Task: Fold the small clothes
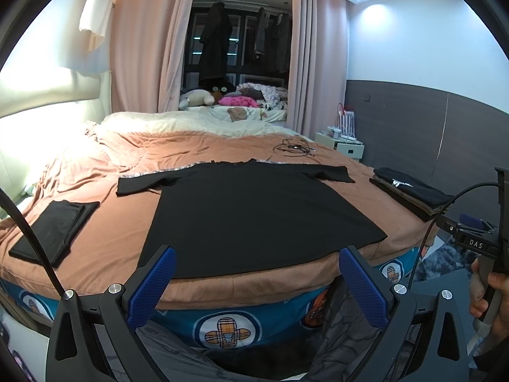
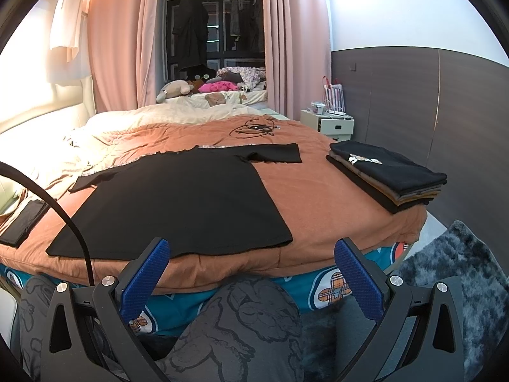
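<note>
- A black T-shirt (image 1: 254,210) lies spread flat on the bed (image 1: 127,159), sleeves out, its hem by the near edge
- The left gripper (image 1: 257,270) hangs just short of that hem, its blue pads (image 1: 157,281) wide apart and empty
- Left of the T-shirt, apart from it, lies a folded black garment (image 1: 54,226)
- Right of the T-shirt sits a stack of folded clothes (image 1: 410,191)
- Beyond the T-shirt's collar lies a tangle of black cables (image 1: 294,148)
- Far right of the T-shirt, a hand (image 1: 488,299) grips the other tool's handle
</note>
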### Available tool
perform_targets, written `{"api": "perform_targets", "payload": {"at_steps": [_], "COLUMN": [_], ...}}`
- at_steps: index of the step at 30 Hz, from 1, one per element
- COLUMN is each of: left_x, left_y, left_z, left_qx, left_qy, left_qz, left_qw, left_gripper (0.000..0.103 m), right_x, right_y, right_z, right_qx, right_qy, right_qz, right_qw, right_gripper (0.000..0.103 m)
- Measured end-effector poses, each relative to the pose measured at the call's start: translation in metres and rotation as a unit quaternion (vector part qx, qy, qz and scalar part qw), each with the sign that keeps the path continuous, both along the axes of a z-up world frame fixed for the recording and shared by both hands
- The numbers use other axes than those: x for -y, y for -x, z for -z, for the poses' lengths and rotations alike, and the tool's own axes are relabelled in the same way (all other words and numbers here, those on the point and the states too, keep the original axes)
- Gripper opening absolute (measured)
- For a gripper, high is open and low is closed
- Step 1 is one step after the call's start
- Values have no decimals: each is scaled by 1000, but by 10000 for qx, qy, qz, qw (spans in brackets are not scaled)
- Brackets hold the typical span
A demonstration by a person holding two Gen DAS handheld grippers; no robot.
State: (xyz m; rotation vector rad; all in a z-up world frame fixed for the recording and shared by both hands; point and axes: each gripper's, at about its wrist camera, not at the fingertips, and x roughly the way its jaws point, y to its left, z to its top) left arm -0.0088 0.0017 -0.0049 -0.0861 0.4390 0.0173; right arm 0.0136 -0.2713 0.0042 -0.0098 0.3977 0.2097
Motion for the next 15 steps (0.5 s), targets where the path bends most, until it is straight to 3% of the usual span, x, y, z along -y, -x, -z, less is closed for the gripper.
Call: {"api": "perform_targets", "payload": {"at_steps": [15], "left_x": [-8], "left_y": [-3], "left_z": [-2], "left_qx": [-9], "left_qy": [97], "left_qz": [-62], "left_qw": [9999], "left_gripper": [103], "right_x": [-8], "right_y": [-5], "right_z": [-5], "right_qx": [43], "right_qy": [44], "right_qz": [-28], "right_qw": [10000], "right_gripper": [103]}}
